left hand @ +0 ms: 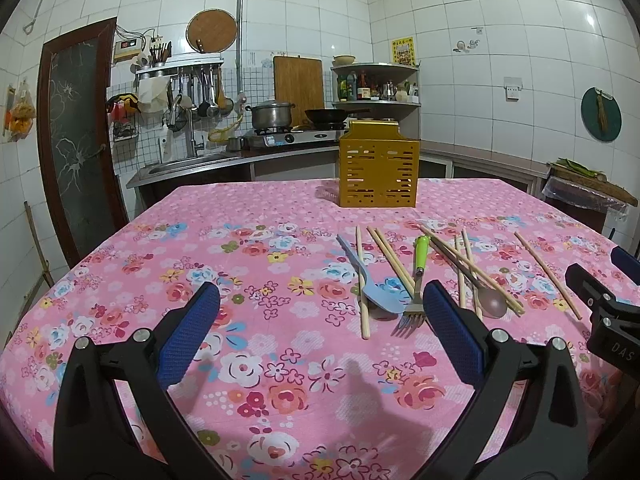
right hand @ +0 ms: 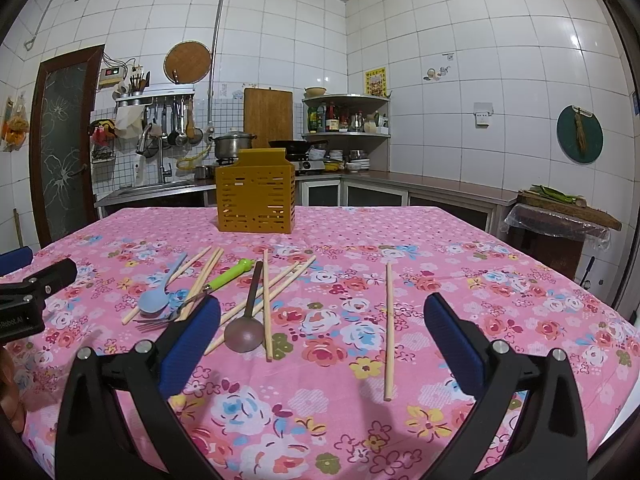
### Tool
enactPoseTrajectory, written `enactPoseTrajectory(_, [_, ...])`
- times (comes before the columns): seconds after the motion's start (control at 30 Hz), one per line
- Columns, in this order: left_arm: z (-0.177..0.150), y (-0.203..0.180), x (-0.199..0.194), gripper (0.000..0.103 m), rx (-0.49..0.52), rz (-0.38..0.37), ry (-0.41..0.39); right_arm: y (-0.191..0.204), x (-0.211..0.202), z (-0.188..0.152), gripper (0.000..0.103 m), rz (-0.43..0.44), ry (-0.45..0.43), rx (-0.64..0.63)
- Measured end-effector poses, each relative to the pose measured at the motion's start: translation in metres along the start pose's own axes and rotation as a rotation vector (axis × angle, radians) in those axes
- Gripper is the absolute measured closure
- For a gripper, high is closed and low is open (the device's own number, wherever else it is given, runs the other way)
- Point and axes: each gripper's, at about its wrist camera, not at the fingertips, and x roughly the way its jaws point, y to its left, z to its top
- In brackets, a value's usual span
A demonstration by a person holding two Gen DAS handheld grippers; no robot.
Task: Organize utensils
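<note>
Utensils lie loose on the tabletop [right hand: 460, 248], all on the near side of the yellow slotted holder [right hand: 256, 196], which stands upright toward the far edge. Nearest the holder's left front lies the blue spoon [right hand: 154, 300], bowl toward the camera, resting across a chopstick. Just beside it is the fork [right hand: 200, 294] with its green handle pointing back at the holder and its tines touching the spoon's bowl. Right of the fork, still in front of the holder, the brown spoon [right hand: 246, 330] lies among several crossed chopsticks [right hand: 267, 304]. One single chopstick [right hand: 388, 328] lies apart, farther right of the holder than the rest.

Both tools hover over the near part of the cloth, well short of the holder. The left gripper [left hand: 320, 332] has its jaws wide apart with nothing between them; the fork's tines sit just ahead of its right finger. The right gripper [right hand: 320, 336] also has its jaws spread and empty, with the brown spoon and the single chopstick lying in the span between them.
</note>
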Motion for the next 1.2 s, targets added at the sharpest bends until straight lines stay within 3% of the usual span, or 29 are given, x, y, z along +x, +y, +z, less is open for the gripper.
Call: enactPoseTrajectory(1.2, [-0.0002, 0.0007, 0.001, 0.005, -0.008, -0.002, 0.007, -0.0025, -0.0018, 0.0003, 0.004, -0.004, -0.003, 0.007])
